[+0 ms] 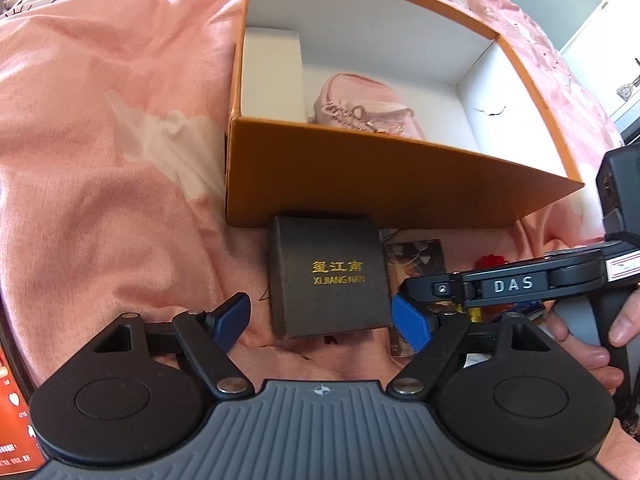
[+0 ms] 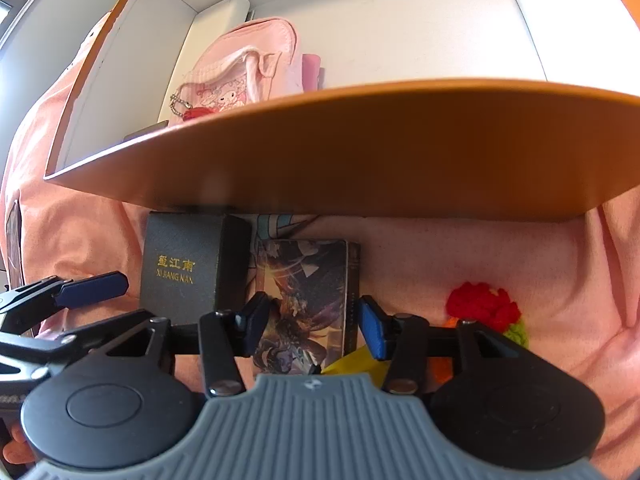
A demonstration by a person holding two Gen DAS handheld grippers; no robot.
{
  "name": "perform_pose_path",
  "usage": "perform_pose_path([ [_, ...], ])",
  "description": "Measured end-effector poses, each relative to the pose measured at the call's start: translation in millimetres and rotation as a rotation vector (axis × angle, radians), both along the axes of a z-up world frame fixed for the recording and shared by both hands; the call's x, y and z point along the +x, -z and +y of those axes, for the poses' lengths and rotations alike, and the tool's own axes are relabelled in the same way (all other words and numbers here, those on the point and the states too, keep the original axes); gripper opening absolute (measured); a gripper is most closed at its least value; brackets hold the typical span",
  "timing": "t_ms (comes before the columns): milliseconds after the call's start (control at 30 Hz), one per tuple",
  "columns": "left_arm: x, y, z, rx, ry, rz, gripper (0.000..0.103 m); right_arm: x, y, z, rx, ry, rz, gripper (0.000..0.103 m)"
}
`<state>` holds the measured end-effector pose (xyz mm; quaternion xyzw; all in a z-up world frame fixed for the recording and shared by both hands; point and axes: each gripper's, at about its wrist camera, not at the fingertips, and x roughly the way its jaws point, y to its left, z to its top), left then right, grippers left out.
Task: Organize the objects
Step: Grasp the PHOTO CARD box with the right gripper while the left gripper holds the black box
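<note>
An open orange box point(image 1: 400, 184) sits on a pink bedspread point(image 1: 100, 140), already holding a pink pouch point(image 1: 360, 108) and a white box point(image 1: 272, 72), so it seems to be where things get gathered. Just in front of the orange box lie a dark gift box with gold lettering point(image 1: 328, 276) and, beside it, an illustrated card pack point(image 2: 308, 300). The left gripper point(image 1: 322, 320) hangs over the gift box, fingers wide apart on either side, not touching. The right gripper point(image 2: 314, 326) straddles the card pack, fingers partly apart with no visible pressure, likely lining up a grasp. A red crochet flower point(image 2: 480, 304) waits further right in front of the orange box
</note>
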<state>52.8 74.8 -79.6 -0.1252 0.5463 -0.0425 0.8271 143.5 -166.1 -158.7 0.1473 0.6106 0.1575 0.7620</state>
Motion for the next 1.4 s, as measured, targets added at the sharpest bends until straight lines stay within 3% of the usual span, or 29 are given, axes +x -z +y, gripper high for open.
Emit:
perform_pose_path([
  [133,2.3,2.8,-4.5,-0.007,-0.017,-0.009,0.094,-0.6,1.6,3.3,-0.007,-0.006,-0.01,0.052],
  [267,4.7,5.8,-14.5,0.046,-0.005,-0.006,0.095,-3.9,-1.5,-4.0,0.006,0.028,-0.018,0.035],
  [433,8.7,9.6,-19.2,0.071,-0.004,0.007,0.096,-8.5,-12.6,-17.0,0.062,0.053,-0.032,0.026],
  [500,11.5,11.8,-20.5,0.076,-0.007,0.016,0.096,6.7,-16.0,-20.7,0.064,0.042,-0.046,0.025],
  [600,15.6,16.1,-22.1,0.079,-0.011,0.03,0.096,-6.1,-19.7,-18.3,0.082,0.023,-0.06,0.024],
  [800,19.2,21.3,-24.7,0.094,-0.006,0.049,0.095,-6.1,-23.0,-18.0,0.155,0.021,-0.019,0.026],
  [1000,21.1,26.1,-24.8,0.096,-0.003,0.068,0.096,-4.9,-19.4,-18.8,0.161,0.043,0.009,0.026],
  [1133,19.0,24.5,-29.8,0.123,0.028,0.062,0.096,-2.3,-9.4,-11.3,0.149,0.055,0.024,0.033],
  [1167,18.2,24.5,-29.7,0.122,0.029,0.061,0.096,-2.2,-7.4,-9.3,0.144,0.054,0.03,0.025],
  [1400,19.2,25.9,-28.3,0.115,0.01,0.062,0.097,-8.3,-26.8,-16.0,0.098,0.067,-0.034,0.024],
])
